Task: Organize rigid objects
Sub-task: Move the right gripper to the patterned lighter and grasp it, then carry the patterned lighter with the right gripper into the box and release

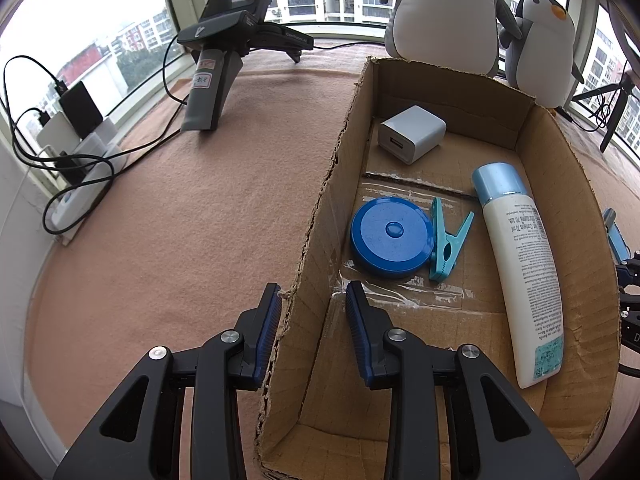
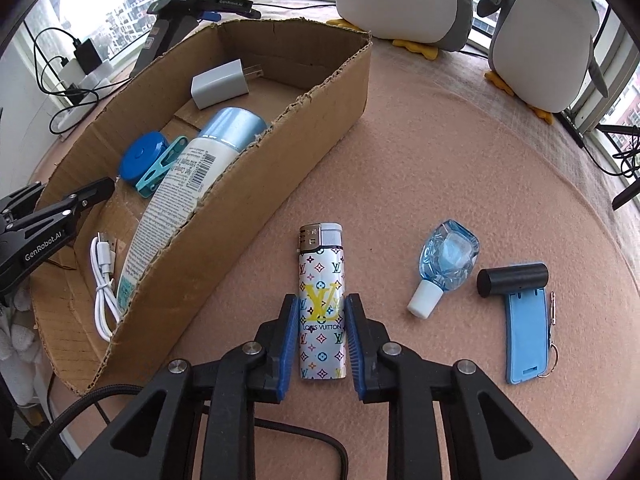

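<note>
On the pink felt table [image 2: 420,152] we hold our right gripper [image 2: 322,312] low over a patterned lighter [image 2: 322,304], its blue pads [image 2: 289,344] set on either side of the lighter's lower body. The jaws stand close against it, but we cannot tell whether they press it or only flank it; the lighter lies flat on the felt. Just to its right lie a small clear blue bottle [image 2: 446,266] with a white cap, then a black cylinder [image 2: 512,279] and a light blue tag [image 2: 526,336] touching it.

Our left gripper [image 1: 312,308] is open and holds nothing. Its jaws straddle the torn left wall of the cardboard box [image 1: 320,208], one pad outside over the felt, the other inside.

Within the box we see a white charger [image 1: 412,134] at the far end, a round blue tape measure [image 1: 392,232] with a teal clothespin [image 1: 448,242] touching its right side, and a white lotion bottle [image 1: 524,268] lying along the right wall. A coiled white cable [image 2: 103,280] sits at the near end, seen from the right wrist. Two plush penguins [image 2: 548,36] stand beyond the box by the window.
</note>
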